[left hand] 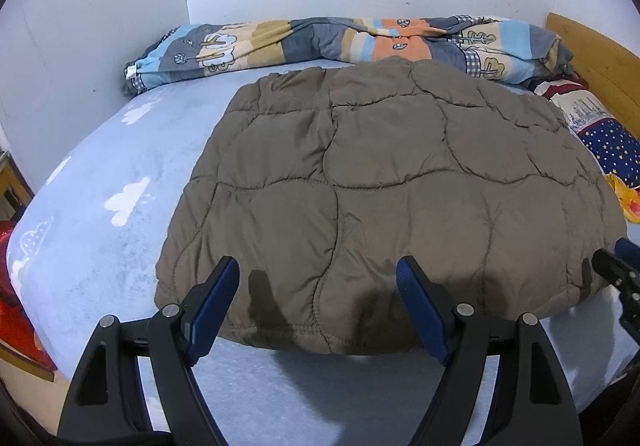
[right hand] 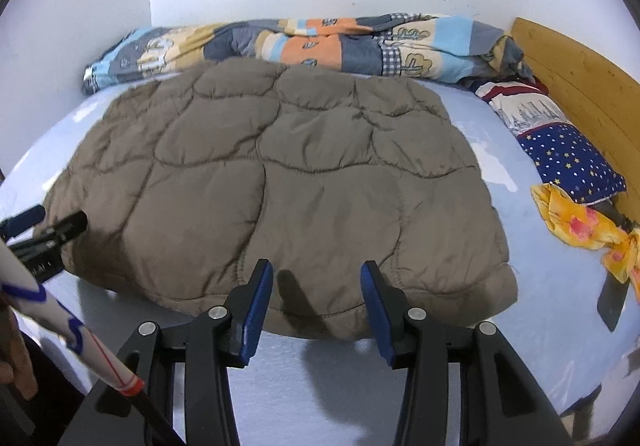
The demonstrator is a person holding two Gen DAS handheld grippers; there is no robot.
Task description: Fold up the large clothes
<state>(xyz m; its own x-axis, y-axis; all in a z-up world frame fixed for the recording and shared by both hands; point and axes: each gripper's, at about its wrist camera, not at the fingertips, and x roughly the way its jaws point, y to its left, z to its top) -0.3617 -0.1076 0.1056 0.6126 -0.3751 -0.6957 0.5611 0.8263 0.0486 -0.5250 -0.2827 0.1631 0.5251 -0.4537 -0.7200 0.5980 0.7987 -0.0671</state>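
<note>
left wrist view: quilted brown jacket (left hand: 376, 181) was spread flat on the bed (left hand: 100, 205), near hem just ahead
left gripper (left hand: 318, 278): jaws apart, nothing gripped
right gripper (right hand: 317, 280): parted too, equally near

Bare sheet (left hand: 100, 181) left of quilted jacket (left hand: 380, 181) and along near edge; rolled blanket (left hand: 320, 41) blocks far side, pillow (right hand: 568, 153) right.

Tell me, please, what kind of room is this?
Most likely a bedroom: the brown quilted jacket lies on a bed with a pale blue sheet, a rolled patterned duvet by the wall, and a wooden headboard.
</note>
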